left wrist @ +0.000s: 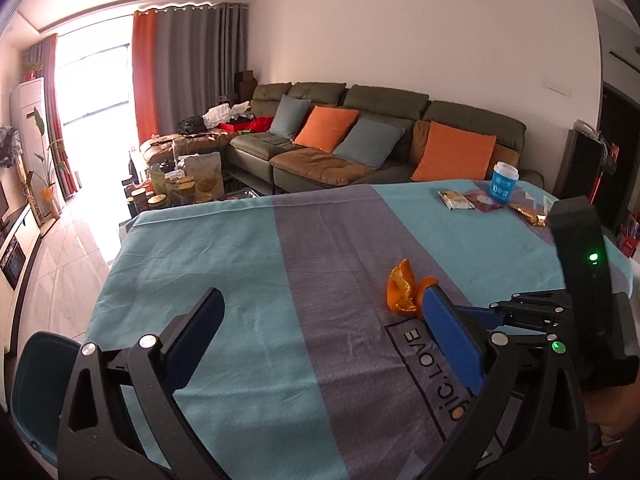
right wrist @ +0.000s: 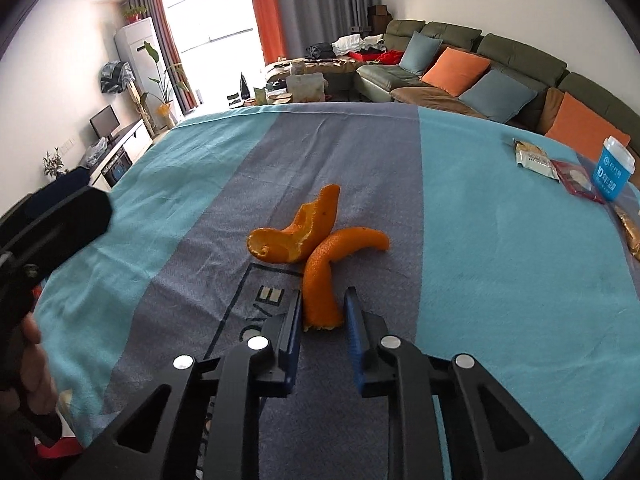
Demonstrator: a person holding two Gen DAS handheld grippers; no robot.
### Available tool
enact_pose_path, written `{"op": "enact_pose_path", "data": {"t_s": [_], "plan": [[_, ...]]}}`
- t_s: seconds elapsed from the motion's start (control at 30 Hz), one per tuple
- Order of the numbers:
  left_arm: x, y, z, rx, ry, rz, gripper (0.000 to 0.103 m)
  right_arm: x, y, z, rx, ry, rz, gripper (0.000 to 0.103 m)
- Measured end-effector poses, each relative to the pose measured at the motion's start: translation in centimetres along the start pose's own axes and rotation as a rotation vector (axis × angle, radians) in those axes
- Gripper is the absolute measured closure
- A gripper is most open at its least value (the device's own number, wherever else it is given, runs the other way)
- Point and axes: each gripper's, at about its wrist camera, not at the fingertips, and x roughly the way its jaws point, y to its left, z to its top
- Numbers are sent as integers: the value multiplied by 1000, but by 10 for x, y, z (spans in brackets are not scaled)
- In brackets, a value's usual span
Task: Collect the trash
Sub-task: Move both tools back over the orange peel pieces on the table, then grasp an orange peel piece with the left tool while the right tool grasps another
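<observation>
Orange peel (right wrist: 320, 256) lies in the middle of the grey stripe of the tablecloth (right wrist: 500, 280), and we hold its near strip between the almost closed pads of our right gripper (right wrist: 323, 312), low at the end so the whole curled piece can lift together. Our left gripper (left wrist: 320, 320) waits wide open and empty beside it. The snack wrappers (right wrist: 536, 158) and blue cup (right wrist: 616, 170) sit well apart at the far right edge, so nothing blocks us.

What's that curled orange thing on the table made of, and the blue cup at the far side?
The orange thing looks like citrus peel: dimpled matt skin outside, paler pith inside, torn edges. The blue cup seems plastic or coated paper, smooth with a white lid and printed label; the look leaves it open. The tablecloth looks like woven fabric, softly wrinkled.
</observation>
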Motion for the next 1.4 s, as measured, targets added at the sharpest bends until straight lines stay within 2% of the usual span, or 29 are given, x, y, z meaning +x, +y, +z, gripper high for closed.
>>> {"op": "enact_pose_path", "data": {"t_s": [0.2, 0.37, 0.63, 0.7, 0.77, 0.8, 0.83, 0.87, 1.07, 1.17, 1.4], "plan": [[24, -14, 4, 30, 42, -31, 6, -5, -9, -1, 37, -13, 28, 89], [43, -26, 5, 30, 78, -59, 6, -16, -21, -3, 66, -34, 1, 91], [81, -44, 6, 25, 190, -109, 6, -35, -49, -6, 121, -67, -42, 91], [88, -47, 5, 22, 219, -122, 15, -35, -53, -7, 133, -71, -35, 91], [99, -50, 3, 24, 264, -114, 32, -36, -55, -6, 138, -79, -32, 91], [103, -50, 2, 21, 280, -117, 34, -37, -55, -6, 139, -81, -30, 91], [105, -49, 1, 18, 289, -117, 37, -39, -56, -6, 140, -88, -30, 91], [106, -48, 0, 17, 296, -113, 45, -40, -57, -5, 140, -90, -29, 91], [115, -52, -5, 33, 327, -140, 78, -46, -57, -3, 140, -106, -30, 91], [115, -51, -6, 21, 328, -158, 87, -48, -56, -2, 138, -113, -28, 91], [107, -42, -5, -36, 299, -187, 90, -55, -47, -3, 123, -122, -27, 91]]}}
